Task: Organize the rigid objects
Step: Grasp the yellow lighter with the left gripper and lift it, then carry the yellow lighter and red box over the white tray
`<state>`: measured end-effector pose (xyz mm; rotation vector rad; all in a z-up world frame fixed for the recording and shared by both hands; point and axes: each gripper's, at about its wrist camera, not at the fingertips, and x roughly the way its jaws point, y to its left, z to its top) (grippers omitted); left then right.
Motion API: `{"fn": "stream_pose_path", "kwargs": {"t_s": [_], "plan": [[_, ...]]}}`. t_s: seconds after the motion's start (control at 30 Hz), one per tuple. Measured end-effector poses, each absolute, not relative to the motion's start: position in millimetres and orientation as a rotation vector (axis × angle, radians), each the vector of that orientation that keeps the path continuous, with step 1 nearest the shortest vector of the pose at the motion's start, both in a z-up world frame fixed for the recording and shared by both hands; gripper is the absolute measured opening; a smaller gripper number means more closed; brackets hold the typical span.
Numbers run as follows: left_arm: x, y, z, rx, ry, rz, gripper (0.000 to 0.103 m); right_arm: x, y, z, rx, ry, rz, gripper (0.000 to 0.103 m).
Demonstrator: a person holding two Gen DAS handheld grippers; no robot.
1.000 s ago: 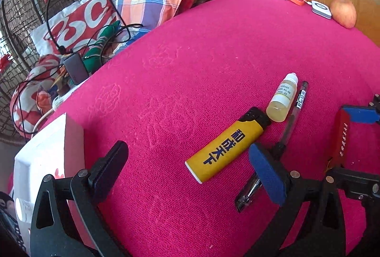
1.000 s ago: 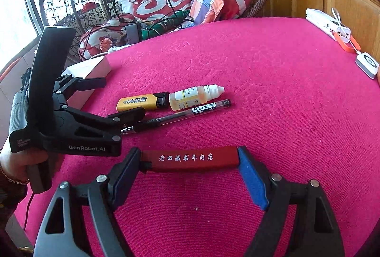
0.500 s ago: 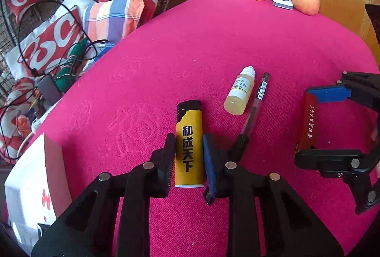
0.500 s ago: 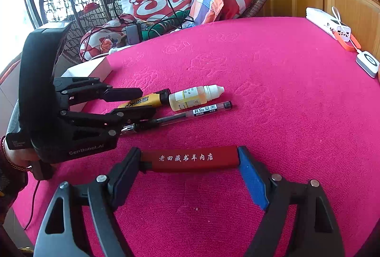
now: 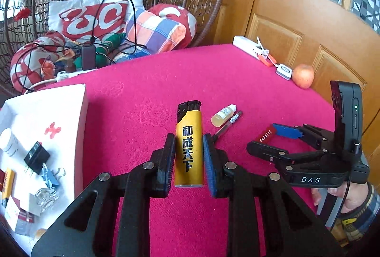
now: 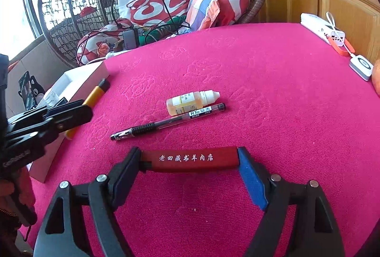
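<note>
the left gripper [image 5: 189, 162] is clamped on the yellow lighter [image 5: 189, 145], its pads pressing the two long sides of the lower body while the black cap end sticks out forward, clear of the pink tablecloth [image 5: 166, 81]. its jaws have just been closing, and the lighter sits squarely between them. the case is a light, stiff plastic shell with smooth faces, so it could slide lengthwise if the squeeze slackens; holding across the narrow width low on the body looks sound, and the cap and valve end is best left untouched.

the right gripper [image 6: 190, 162] holds a red lighter [image 6: 190, 158] end to end, fingers spread wide to span its whole length, low over the cloth. that is a less secure hold, since the short ends give the pads little to bite on.

just beyond, on the cloth, lie a black gel pen [image 6: 166, 122] and a small dropper bottle [image 6: 190, 101], side by side and touching or nearly so. the pen is thin and will roll; it wants a grip at its ribbed sleeve. the bottle is round, light and probably slightly squeezable.

to the left stands the white box [image 5: 82, 114], open, with binder clips [image 5: 42, 164] and other small items inside, the likely destination. farther off, an apple [image 5: 302, 75] rests near the table's far edge.
</note>
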<state>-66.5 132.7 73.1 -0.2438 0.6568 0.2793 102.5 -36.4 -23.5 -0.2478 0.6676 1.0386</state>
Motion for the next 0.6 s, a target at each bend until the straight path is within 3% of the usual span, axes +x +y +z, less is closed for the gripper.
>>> {"fn": "stream_pose_path", "kwargs": {"t_s": [0.27, 0.6], "plan": [[-112.8, 129.7, 107.0, -0.237, 0.532, 0.340, 0.023, 76.1, -54.9, 19.2, -0.158, 0.527, 1.107, 0.081], [-144.4, 142.3, 122.0, -0.262, 0.460, 0.386, 0.023, 45.3, -45.4, 41.5, -0.161, 0.486, 1.198, 0.081]]}}
